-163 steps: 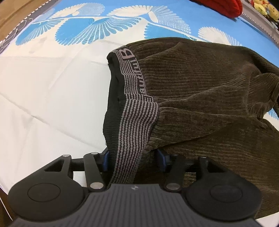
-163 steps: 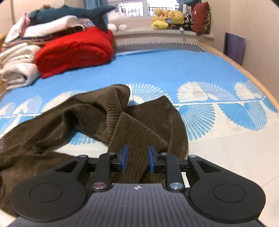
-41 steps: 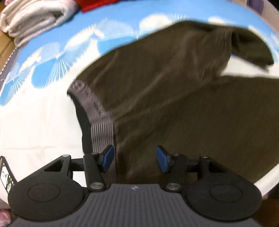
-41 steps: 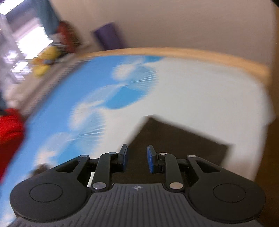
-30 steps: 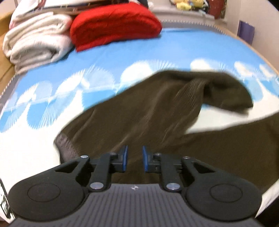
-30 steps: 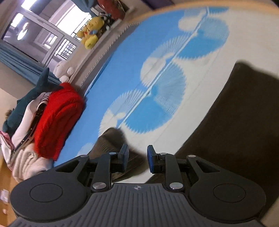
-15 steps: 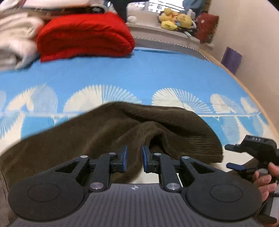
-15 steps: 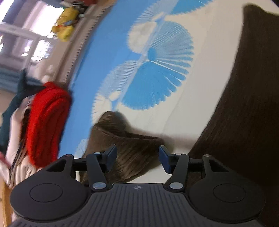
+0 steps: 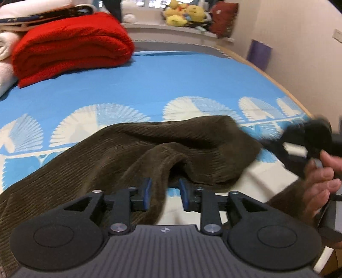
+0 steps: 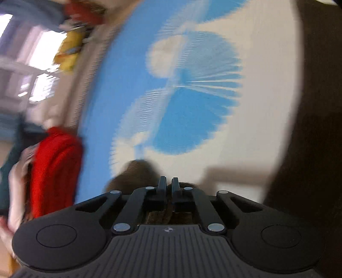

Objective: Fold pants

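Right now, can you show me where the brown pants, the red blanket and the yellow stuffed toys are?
brown pants [image 9: 132,149], left wrist view, on the ribbed cloth of the crumpled leg.
red blanket [image 9: 70,45], left wrist view, on the folded top.
yellow stuffed toys [image 9: 183,15], left wrist view, on the pile at the window ledge.

Left wrist view: pants [image 9: 175,149] heaped from 9 to 2 o'clock, a fold draped between the parted fingers of the left gripper [image 9: 164,193]. Bare bed sheet [image 9: 192,81] beyond it at 12 gives open passage. Red blanket [image 9: 70,45] blocks 10–11 o'clock at the far end. Right gripper [image 9: 307,139], in the right hand [image 9: 320,181], occupies 3 o'clock. Right wrist view, blurred: sheet bare at 12–1, dark cloth along 3 o'clock, red blanket at 9.
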Demonstrator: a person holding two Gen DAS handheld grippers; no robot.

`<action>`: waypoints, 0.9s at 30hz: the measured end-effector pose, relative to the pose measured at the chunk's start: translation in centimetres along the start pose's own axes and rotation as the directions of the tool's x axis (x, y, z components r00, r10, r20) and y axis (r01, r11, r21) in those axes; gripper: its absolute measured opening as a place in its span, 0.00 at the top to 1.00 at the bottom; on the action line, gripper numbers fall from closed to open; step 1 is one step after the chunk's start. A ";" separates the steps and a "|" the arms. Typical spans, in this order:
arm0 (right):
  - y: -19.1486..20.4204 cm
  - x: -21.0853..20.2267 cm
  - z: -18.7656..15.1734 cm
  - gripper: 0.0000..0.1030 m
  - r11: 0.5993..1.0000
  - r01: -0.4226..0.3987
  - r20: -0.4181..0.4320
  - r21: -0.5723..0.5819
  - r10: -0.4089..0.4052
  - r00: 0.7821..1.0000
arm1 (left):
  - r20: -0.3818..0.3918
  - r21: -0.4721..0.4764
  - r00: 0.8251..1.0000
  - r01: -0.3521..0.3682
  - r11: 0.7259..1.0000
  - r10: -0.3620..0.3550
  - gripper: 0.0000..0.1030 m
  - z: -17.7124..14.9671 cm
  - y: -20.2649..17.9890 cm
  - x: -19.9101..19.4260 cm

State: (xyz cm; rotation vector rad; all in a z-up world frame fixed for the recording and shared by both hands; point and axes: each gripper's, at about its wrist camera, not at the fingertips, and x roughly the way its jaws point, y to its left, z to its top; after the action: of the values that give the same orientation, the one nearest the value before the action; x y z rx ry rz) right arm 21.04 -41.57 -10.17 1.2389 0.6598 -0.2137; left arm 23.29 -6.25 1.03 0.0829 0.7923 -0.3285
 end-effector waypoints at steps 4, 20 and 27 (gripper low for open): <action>4.9 1.7 -2.2 1.00 0.931 -0.293 -0.207 -0.218 0.250 0.946 | 0.041 0.036 0.997 0.069 0.997 -0.071 0.43 -0.1 -1.0 0.0; 0.6 -0.1 2.1 0.52 0.989 0.119 0.146 -0.090 -0.105 0.984 | 0.002 0.000 1.000 0.017 1.000 -0.017 0.41 0.4 -1.2 2.1; -3.5 4.3 1.4 0.52 0.975 0.202 -0.144 0.091 -0.188 0.972 | 0.000 0.017 0.999 0.041 0.999 -0.041 0.41 0.4 -1.4 1.8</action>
State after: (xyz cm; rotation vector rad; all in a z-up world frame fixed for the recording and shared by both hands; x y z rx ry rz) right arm 23.24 -43.13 -15.17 1.2974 0.8986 -0.3346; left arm 24.26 -8.08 0.10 0.0823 0.7913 -0.3743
